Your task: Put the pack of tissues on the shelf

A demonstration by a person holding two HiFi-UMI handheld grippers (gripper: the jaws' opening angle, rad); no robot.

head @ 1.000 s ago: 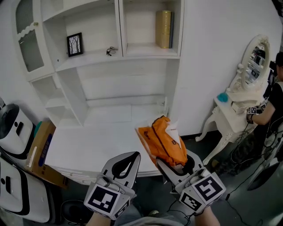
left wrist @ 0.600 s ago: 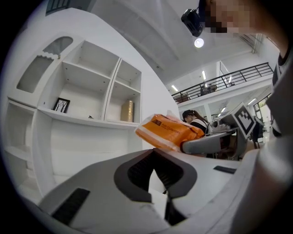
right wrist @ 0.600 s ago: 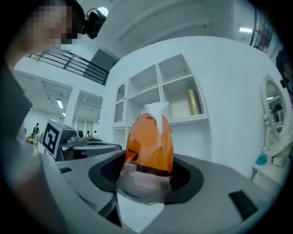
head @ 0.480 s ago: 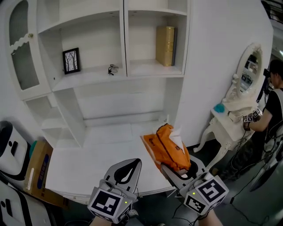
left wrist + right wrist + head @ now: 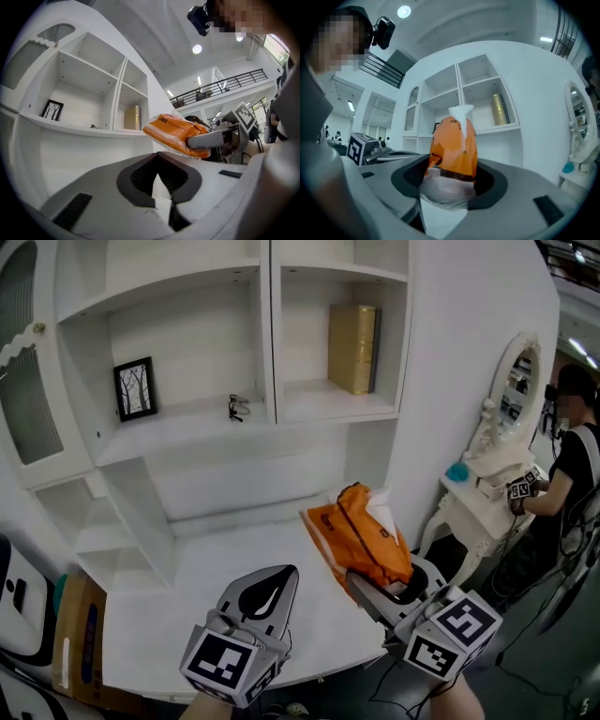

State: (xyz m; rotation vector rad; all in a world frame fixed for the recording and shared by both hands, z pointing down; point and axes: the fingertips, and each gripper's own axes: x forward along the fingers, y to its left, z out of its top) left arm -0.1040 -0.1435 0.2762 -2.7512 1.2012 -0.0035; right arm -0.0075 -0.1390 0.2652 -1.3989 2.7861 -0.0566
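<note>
The pack of tissues [image 5: 367, 542] is orange with a white tissue sticking out of its top. My right gripper [image 5: 392, 585] is shut on its lower end and holds it above the right end of the white desk [image 5: 225, 563]; the jaws are closing on it. In the right gripper view the pack [image 5: 453, 143] stands upright between the jaws of the right gripper [image 5: 449, 183], with the shelf [image 5: 499, 127] behind it. My left gripper [image 5: 270, 579] hangs lower left of the pack, shut with nothing in it. The left gripper view shows the pack [image 5: 171, 135] beyond the left gripper [image 5: 158, 158].
The right shelf compartment [image 5: 314, 407] holds a gold box [image 5: 353, 348]. The left compartment has a framed picture [image 5: 136, 388] and a small dark object [image 5: 239, 407]. A white vanity with mirror [image 5: 502, 442] and a person [image 5: 574, 456] are at the right. A cardboard box [image 5: 80, 634] sits lower left.
The right gripper has carried the pack a little up and toward the shelf unit. The left gripper stays beside it, still shut.
</note>
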